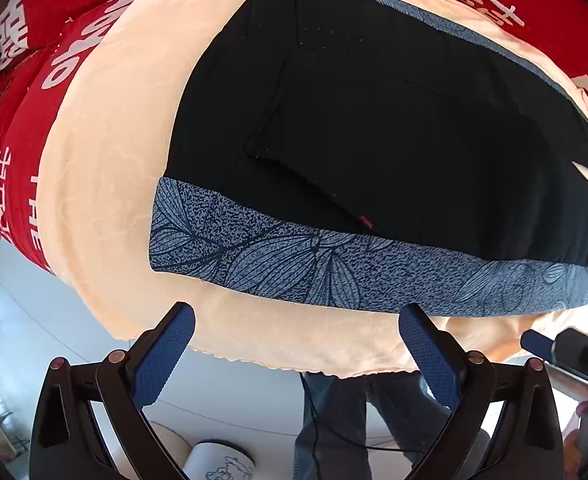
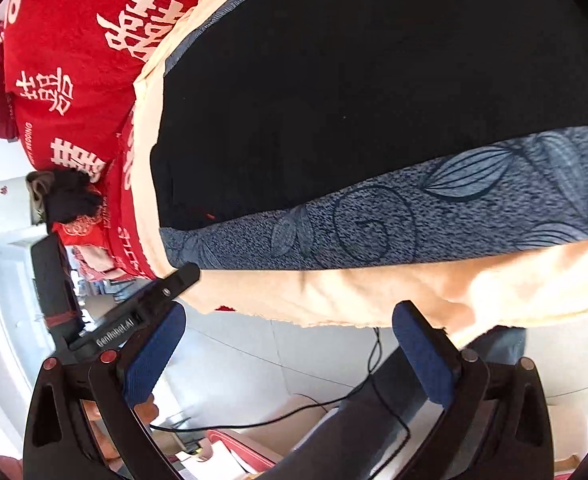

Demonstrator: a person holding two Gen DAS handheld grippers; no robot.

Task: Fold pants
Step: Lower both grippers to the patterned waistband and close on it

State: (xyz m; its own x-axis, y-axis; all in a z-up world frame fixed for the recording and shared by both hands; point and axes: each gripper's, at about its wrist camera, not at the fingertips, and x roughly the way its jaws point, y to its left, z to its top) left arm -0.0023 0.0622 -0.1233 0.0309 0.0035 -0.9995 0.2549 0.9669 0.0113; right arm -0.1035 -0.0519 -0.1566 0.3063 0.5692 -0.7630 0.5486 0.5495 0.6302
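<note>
A: Nearest to us in the left wrist view, our left gripper (image 1: 296, 322) has its two blue pads (image 1: 161, 354) spread wide, holding nothing, poised off the near edge of the bed.

B: Same on the other side. Our right gripper (image 2: 289, 322) hangs with its fingers apart and empty. Its view also catches the tip of the left gripper just beside the hem of the peach cloth (image 2: 374, 292). Below us we see a pale floor (image 2: 253, 364), a black cable (image 2: 358, 392) and the person's jean-clad legs (image 1: 334, 420).

A: Just past our fingertips comes that peach cloth (image 1: 105, 168), draped over the bed's edge. Lying on it is a blue-grey leaf-print fabric (image 1: 277, 264), showing as a band along the near side.

B: And the black pants (image 1: 394, 140) lie flat on top of that patterned fabric, well spread, with a stitched pocket and a small red tag (image 1: 365, 222) near their near edge. In our right view the pants (image 2: 354, 92) fill most of the upper frame.

A: Farthest off, a red bedcover with white characters (image 2: 73, 80) surrounds the peach cloth.
</note>
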